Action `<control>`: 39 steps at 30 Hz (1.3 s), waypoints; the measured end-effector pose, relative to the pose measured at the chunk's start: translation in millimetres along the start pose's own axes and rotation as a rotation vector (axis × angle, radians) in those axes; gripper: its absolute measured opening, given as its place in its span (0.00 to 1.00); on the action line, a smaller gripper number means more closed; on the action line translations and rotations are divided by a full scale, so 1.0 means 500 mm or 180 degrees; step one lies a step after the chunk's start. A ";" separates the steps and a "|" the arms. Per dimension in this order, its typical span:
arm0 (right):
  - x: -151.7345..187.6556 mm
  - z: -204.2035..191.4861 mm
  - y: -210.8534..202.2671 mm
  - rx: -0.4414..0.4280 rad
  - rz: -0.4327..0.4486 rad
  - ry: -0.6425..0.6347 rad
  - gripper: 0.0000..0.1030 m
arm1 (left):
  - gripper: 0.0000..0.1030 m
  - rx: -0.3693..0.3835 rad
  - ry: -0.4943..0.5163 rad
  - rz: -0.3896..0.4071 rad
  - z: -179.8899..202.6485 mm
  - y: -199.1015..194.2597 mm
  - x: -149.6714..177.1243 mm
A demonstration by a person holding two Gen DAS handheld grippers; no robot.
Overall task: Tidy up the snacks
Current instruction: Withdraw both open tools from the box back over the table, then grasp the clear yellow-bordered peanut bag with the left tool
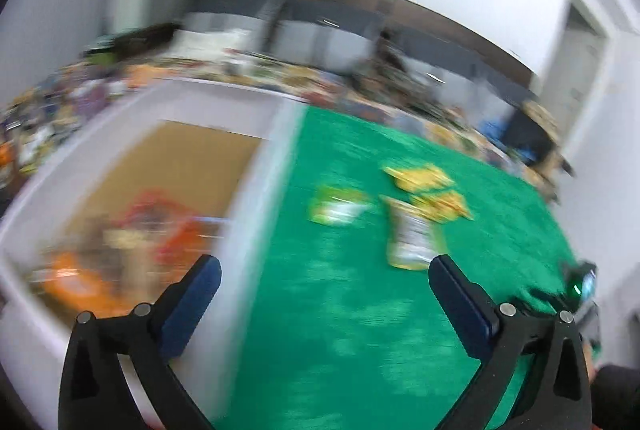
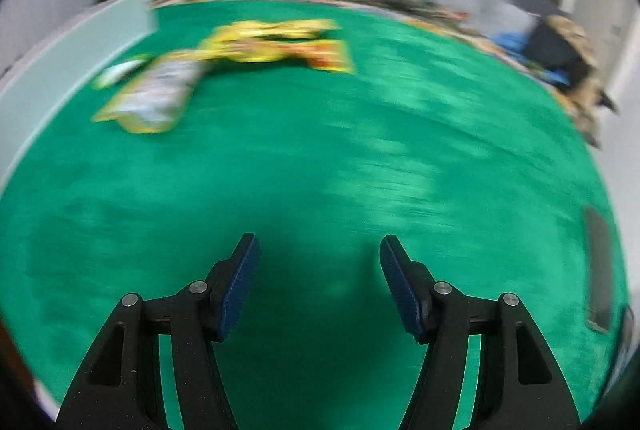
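Both views are motion-blurred. Several snack bags lie on a green cloth (image 1: 340, 330): a green and white bag (image 1: 338, 208), a pale bag with yellow edges (image 1: 412, 234) and yellow bags (image 1: 432, 190) behind it. A white-walled box (image 1: 256, 190) with a brown floor at the left holds orange and red packets (image 1: 160, 230). My left gripper (image 1: 324, 266) is open wide above the box wall and the cloth, with nothing between its fingers. In the right wrist view my right gripper (image 2: 320, 250) is open over bare green cloth (image 2: 320, 170), well short of the pale bag (image 2: 156, 94) and the yellow bags (image 2: 280, 44).
A cluttered strip of many small items (image 1: 280, 74) runs behind the box and cloth. A dark bag (image 2: 556, 50) sits at the far right past the cloth. A dark flat object (image 2: 598, 266) lies on the cloth's right side. The other gripper's camera (image 1: 582, 284) shows at the right.
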State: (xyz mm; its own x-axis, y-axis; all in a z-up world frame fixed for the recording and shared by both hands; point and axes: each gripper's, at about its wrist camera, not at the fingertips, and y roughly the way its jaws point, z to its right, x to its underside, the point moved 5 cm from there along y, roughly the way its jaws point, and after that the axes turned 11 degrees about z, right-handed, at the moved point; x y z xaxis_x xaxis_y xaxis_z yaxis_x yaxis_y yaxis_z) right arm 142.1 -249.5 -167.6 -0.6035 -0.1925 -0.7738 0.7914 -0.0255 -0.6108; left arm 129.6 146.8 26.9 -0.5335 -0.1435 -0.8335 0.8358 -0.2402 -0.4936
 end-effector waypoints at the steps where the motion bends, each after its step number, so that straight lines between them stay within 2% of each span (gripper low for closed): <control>1: 0.004 0.034 0.001 0.0095 0.0022 0.0068 0.65 | 1.00 0.0055 0.0072 -0.0079 0.034 0.026 0.010; 3: 0.003 0.076 0.012 0.0205 0.0003 0.0172 0.65 | 1.00 0.0105 0.0303 -0.0277 0.102 0.099 0.050; 6: 0.013 0.105 0.011 0.0224 0.0022 0.0300 0.66 | 1.00 0.0042 0.0530 -0.0537 0.160 0.192 0.115; 10: 0.018 0.137 0.015 0.0176 0.0006 0.0560 0.68 | 1.00 -0.0139 0.0692 -0.0699 0.186 0.285 0.171; 13: 0.023 0.142 0.018 0.0198 -0.0016 0.0563 0.74 | 1.00 -0.0259 0.0760 -0.0741 0.188 0.322 0.198; 15: 0.027 0.141 0.016 0.0231 -0.0032 0.0592 0.78 | 1.00 -0.0336 0.0775 -0.0796 0.181 0.336 0.213; 20: 0.030 0.146 0.020 0.0266 -0.0050 0.0625 0.82 | 1.00 -0.0360 0.0707 -0.0698 0.171 0.335 0.216; 35: 0.030 0.148 0.020 0.0260 -0.0052 0.0647 0.84 | 1.00 -0.0351 0.0697 -0.0702 0.166 0.334 0.215; 39: 0.030 0.147 0.020 0.0261 -0.0052 0.0647 0.84 | 0.99 -0.0144 0.0750 -0.0934 0.173 0.339 0.208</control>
State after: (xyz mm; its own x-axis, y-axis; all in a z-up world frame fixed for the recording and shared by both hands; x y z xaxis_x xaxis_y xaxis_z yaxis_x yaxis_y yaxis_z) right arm 148.1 -324.9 -172.9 -0.6170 0.0101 -0.7869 0.7817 -0.1083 -0.6142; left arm 204.9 8.0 -121.9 -0.7111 0.1511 -0.6867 0.6596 -0.1950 -0.7259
